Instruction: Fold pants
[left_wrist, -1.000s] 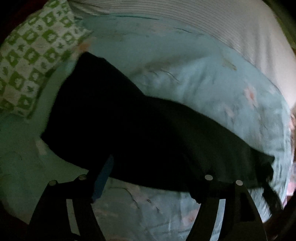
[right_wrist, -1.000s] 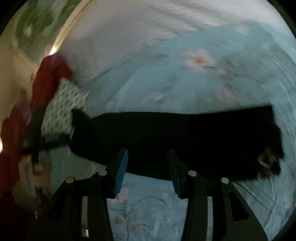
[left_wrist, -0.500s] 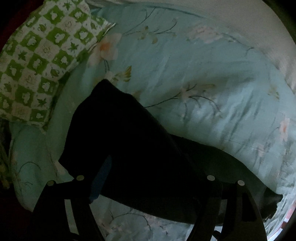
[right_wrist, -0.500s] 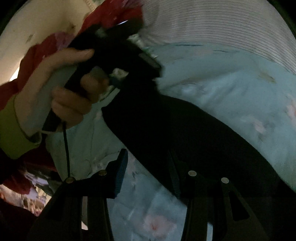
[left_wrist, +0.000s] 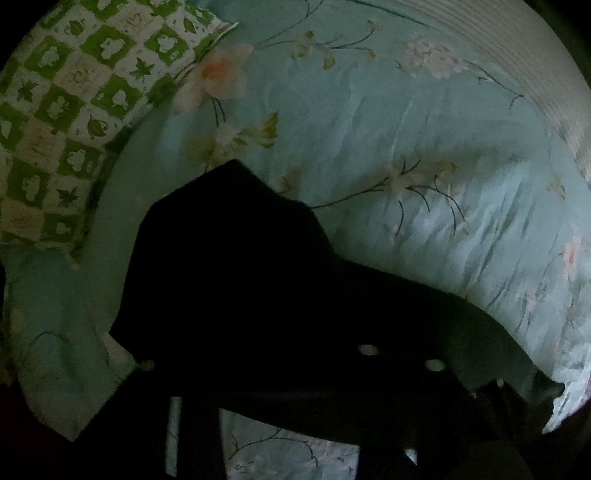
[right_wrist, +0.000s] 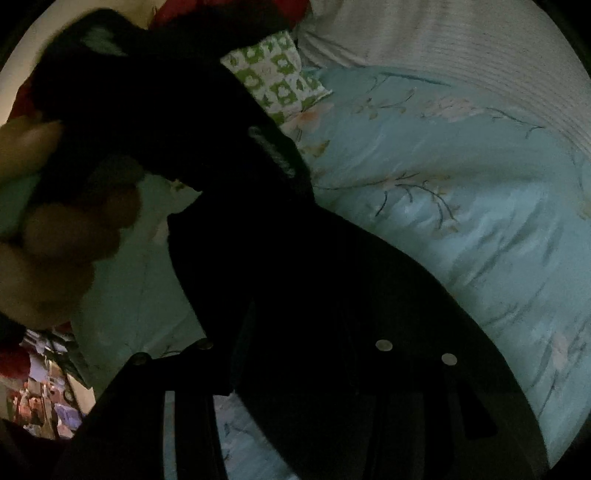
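Note:
Black pants (left_wrist: 240, 258) lie stretched across a light blue flowered bedsheet (left_wrist: 406, 147). My left gripper (left_wrist: 266, 332) points straight down over the pants' end near the pillow. Its jaws are closing with black cloth between them, and the pads are lost against the dark fabric. In the right wrist view a hand (right_wrist: 44, 229) holds that left gripper at the upper left, above the same end of the pants (right_wrist: 369, 277). My right gripper (right_wrist: 293, 314) hovers low over the pants close beside it. Its jaws stand apart as before, with the cloth under them.
A green-and-white checked pillow (left_wrist: 66, 110) lies past the pants' end, also visible as the pillow (right_wrist: 277, 77) in the right view. White striped bedding (right_wrist: 443, 37) borders the sheet at the back. Cluttered floor (right_wrist: 44, 398) shows past the bed's edge.
The left gripper dropped closer to the pants' end and its jaws narrowed. The right gripper swung along the pants toward the left hand and sank, its jaws unchanged.

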